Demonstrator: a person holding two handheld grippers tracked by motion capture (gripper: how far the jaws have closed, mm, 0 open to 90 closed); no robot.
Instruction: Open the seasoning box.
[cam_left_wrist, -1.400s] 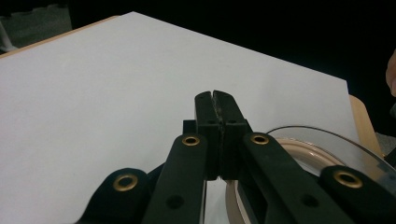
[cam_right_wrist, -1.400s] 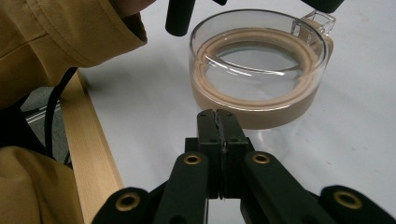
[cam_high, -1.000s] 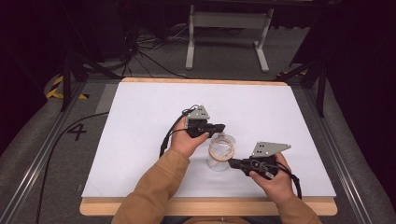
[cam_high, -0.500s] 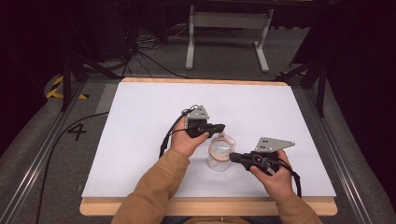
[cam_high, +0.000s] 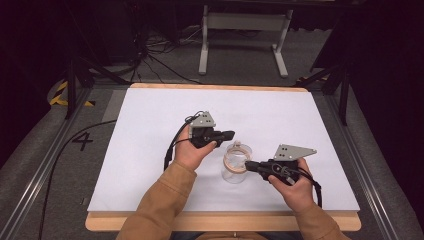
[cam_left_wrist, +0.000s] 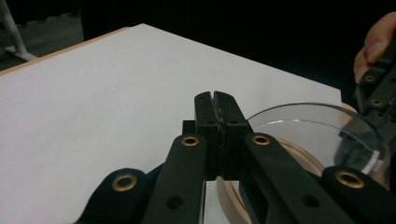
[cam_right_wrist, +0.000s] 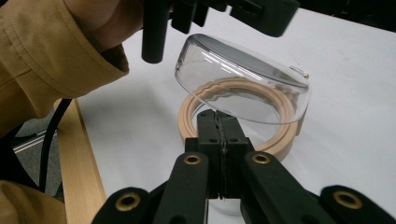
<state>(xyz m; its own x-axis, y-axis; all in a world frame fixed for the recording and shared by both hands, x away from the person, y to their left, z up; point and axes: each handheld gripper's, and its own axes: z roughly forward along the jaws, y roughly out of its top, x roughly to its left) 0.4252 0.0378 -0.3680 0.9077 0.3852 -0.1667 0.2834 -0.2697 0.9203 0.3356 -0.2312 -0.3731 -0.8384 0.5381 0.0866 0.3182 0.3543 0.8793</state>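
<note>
Clear glass jar (cam_high: 235, 169) with tan ring, domed lid (cam_right_wrist: 243, 77) tilted open.

Tan sleeves (cam_high: 165, 200); black left gripper (cam_high: 227, 134) and right gripper (cam_high: 249, 165), brass rivets, grey triangular plates, black cables trailing toward 6 o'clock.

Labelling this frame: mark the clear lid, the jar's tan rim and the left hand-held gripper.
clear lid (cam_right_wrist: 243, 88): right gripper view, middle of its domed top.
tan rim (cam_right_wrist: 280, 140): right gripper view, right side of the ring.
left hand-held gripper (cam_high: 231, 134): high view, tip of its closed jaws.
</note>
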